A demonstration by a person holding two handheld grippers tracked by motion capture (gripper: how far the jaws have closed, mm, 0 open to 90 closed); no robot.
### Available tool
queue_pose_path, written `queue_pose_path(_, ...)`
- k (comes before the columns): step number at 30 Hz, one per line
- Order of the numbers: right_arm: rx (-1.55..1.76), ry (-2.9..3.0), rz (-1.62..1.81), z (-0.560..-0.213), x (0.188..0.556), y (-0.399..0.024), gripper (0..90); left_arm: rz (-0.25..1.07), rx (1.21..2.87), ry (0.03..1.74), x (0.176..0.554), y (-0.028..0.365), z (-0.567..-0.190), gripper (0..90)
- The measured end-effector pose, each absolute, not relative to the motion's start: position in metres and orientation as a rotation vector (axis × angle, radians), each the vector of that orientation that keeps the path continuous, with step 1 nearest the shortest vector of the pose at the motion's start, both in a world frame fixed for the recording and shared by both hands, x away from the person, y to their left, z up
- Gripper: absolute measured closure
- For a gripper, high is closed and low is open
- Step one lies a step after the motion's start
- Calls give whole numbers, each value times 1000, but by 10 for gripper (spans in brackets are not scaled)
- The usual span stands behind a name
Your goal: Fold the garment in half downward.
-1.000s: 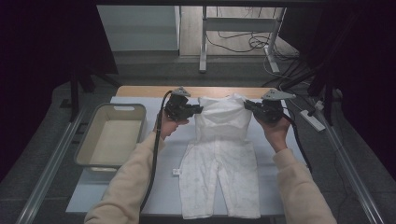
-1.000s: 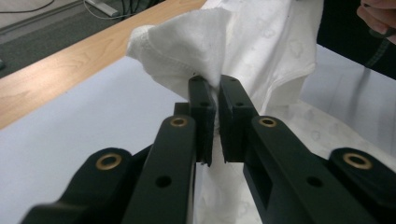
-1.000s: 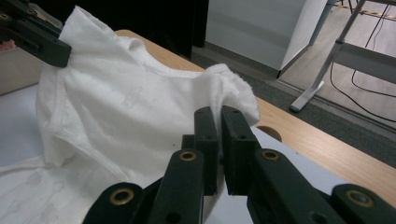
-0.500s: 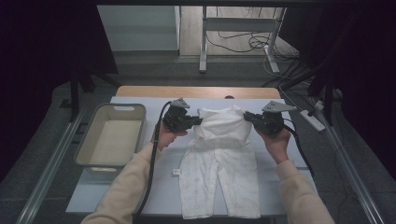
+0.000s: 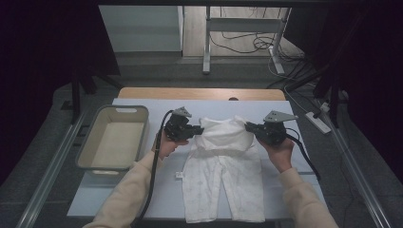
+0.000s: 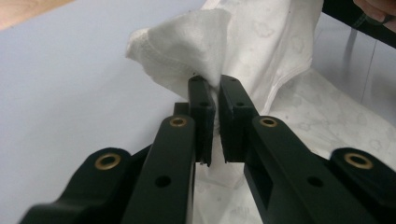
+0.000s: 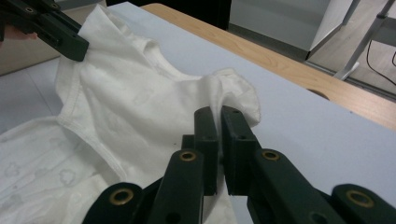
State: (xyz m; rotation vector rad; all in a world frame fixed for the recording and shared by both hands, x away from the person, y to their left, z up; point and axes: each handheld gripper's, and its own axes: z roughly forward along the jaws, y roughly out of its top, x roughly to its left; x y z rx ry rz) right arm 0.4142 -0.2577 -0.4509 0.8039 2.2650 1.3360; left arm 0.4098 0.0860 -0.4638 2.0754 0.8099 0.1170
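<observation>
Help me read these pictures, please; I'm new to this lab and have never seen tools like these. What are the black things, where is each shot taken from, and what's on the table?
A person holds a hand tool with two black jaws in each hand. The high view looks down from above: left gripper, right gripper. The other two pictures come from cameras riding on the tools, looking along their jaws. On the table's pale sheet lies a white baby suit, legs toward the person. Each tool is shut on one shoulder of it, lifting the top part. A grey tub stands to the left.
</observation>
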Motion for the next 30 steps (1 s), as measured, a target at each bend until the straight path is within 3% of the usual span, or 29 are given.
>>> queue_pose_path(30,835,2385,1351,-475,366,-267,850,43,2133,779,359,82,-485,827)
